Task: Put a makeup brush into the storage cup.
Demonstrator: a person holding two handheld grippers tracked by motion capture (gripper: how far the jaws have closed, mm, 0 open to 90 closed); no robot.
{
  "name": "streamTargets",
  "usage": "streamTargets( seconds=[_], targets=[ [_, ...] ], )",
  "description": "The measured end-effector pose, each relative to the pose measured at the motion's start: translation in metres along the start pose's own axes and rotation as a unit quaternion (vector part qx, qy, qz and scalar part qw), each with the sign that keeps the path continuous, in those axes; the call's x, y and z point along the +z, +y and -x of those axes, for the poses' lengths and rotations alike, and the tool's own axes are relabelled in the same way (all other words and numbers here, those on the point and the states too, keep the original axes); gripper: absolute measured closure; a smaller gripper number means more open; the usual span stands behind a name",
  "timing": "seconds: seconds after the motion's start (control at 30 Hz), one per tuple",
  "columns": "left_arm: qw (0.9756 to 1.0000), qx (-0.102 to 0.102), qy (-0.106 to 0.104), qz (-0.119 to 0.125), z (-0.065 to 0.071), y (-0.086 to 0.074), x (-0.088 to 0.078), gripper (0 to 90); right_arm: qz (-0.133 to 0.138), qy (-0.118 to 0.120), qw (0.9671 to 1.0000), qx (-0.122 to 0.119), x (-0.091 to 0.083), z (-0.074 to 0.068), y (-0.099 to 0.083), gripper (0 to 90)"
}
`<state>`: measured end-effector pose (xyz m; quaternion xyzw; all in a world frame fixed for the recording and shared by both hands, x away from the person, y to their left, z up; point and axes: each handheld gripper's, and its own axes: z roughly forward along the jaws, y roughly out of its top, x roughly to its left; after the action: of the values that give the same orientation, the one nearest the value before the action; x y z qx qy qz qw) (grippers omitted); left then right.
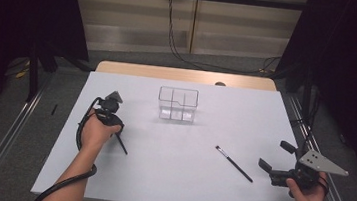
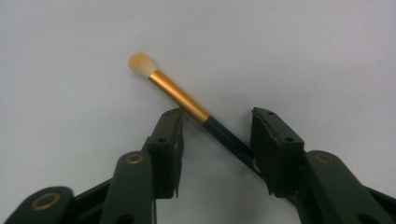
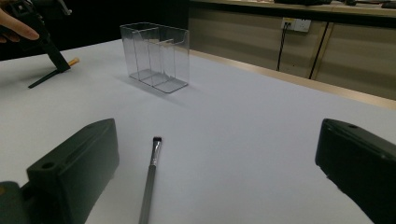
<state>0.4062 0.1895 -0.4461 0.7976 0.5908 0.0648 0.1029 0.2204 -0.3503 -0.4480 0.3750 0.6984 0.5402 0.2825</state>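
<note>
Left tongs (image 2: 217, 122): pointed down at the table, jaws part-way in and set either side of the gold-ferruled brush; one jaw seems to meet the dark handle, the other stands just clear of the ferrule, so no firm clamp yet.
Gold-ferruled brush (image 2: 180, 96): lies flat on the white table (image 1: 178, 181), pale tuft pointing away from the tongs, gold ferrule next, dark handle running back between the jaws.
Same brush from above: its dark handle (image 1: 121, 144) sticks out toward the near edge from under the left hand (image 1: 97, 131).
Right tongs (image 1: 275, 158): held level near the table's right edge by the right hand (image 1: 307, 194), jaws spread wide and released, nothing between them.
Flat brush (image 3: 150, 179): grey handle, small dark head; lies on the table ahead of the right tongs, apart from both jaws.
Flat brush from above (image 1: 233, 163): slanted, right of centre, well apart from the other brush.
Clear organiser (image 1: 177, 103): see-through box with dividers, upright toward the far middle of the table, between the two hands' sides.
</note>
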Motion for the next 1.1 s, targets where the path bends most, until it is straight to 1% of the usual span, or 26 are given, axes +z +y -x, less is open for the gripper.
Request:
streamTargets(
  seconds=[0.07, 0.1, 0.13, 0.17, 0.23, 0.27, 0.3, 0.33, 0.37, 0.4, 0.47, 0.53, 0.6, 0.67, 0.7, 0.8, 0.9, 1.1],
  targets=[
    [1.0000, -0.001, -0.004, -0.004, -0.0020, 0.0007, -0.0008, 65.4, 0.000, 0.000, 1.0000, 0.000, 0.0000, -0.0001, -0.0001, 0.0],
    [1.0000, -0.003, -0.006, -0.001, -0.0023, 0.0005, -0.0005, 68.4, -0.001, 0.000, 1.0000, 0.001, -0.0001, -0.0001, -0.0002, 0.0],
    [1.0000, -0.002, -0.008, -0.004, -0.0033, 0.0008, -0.0008, 69.7, 0.000, 0.000, 1.0000, 0.001, -0.0001, -0.0002, -0.0003, 0.0],
    [0.9999, -0.006, -0.008, -0.003, -0.0034, 0.0008, -0.0006, 70.9, -0.001, 0.001, 1.0000, 0.000, -0.0001, -0.0003, -0.0004, 0.0],
    [0.9999, -0.004, -0.010, -0.005, -0.0045, 0.0012, -0.0006, 73.7, -0.001, 0.002, 1.0000, -0.003, 0.0000, -0.0010, -0.0002, 0.0],
    [0.9998, -0.006, -0.016, -0.010, -0.0051, 0.0018, -0.0010, 81.3, -0.001, 0.002, 1.0000, -0.003, 0.0001, -0.0011, -0.0002, 0.0],
    [0.9996, -0.006, -0.023, -0.016, -0.0056, 0.0023, -0.0010, 81.3, -0.001, 0.002, 1.0000, -0.002, 0.0003, -0.0011, -0.0003, 0.0],
    [0.9995, -0.002, -0.024, -0.021, -0.0056, 0.0032, -0.0012, 82.8, -0.003, 0.002, 1.0000, -0.002, 0.0005, -0.0011, -0.0004, 0.0],
    [0.9995, -0.002, -0.025, -0.022, -0.0059, 0.0037, -0.0010, 82.9, -0.003, 0.002, 1.0000, -0.002, 0.0005, -0.0010, -0.0006, 0.0],
    [0.9993, -0.009, -0.027, -0.023, -0.0062, 0.0043, -0.0005, 82.9, -0.002, 0.002, 1.0000, -0.002, 0.0005, -0.0010, -0.0005, 0.0],
    [0.9992, -0.014, -0.029, -0.024, -0.0065, 0.0050, 0.0004, 83.0, -0.002, 0.001, 1.0000, -0.002, 0.0002, -0.0008, -0.0004, 0.0],
    [0.9992, -0.005, -0.025, -0.030, -0.0058, 0.0057, 0.0003, 83.0, -0.001, 0.000, 1.0000, -0.002, -0.0003, -0.0006, -0.0004, 0.0],
    [0.9994, -0.002, -0.021, -0.029, -0.0042, 0.0059, 0.0010, 82.9, -0.001, 0.000, 1.0000, -0.002, -0.0007, -0.0004, -0.0004, 0.0],
    [0.9993, -0.002, -0.016, -0.034, -0.0032, 0.0071, 0.0014, 82.7, -0.003, 0.001, 1.0000, -0.002, -0.0005, -0.0003, -0.0006, 0.0],
    [0.9992, -0.007, -0.018, -0.035, -0.0033, 0.0074, 0.0020, 82.7, -0.003, 0.002, 1.0000, -0.002, -0.0001, -0.0003, -0.0010, 0.0],
    [0.9989, -0.013, -0.023, -0.038, -0.0054, 0.0078, 0.0024, 82.7, -0.006, 0.002, 1.0000, -0.002, 0.0008, -0.0005, -0.0015, 0.0],
    [0.9991, -0.015, -0.023, -0.033, -0.0048, 0.0065, 0.0027, 83.5, -0.005, 0.004, 1.0000, -0.004, 0.0012, -0.0004, -0.0010, 0.0],
    [0.9989, -0.021, -0.024, -0.035, -0.0058, 0.0076, 0.0020, 84.0, -0.004, 0.006, 1.0000, -0.003, 0.0022, -0.0005, -0.0003, 0.0]
  ],
)
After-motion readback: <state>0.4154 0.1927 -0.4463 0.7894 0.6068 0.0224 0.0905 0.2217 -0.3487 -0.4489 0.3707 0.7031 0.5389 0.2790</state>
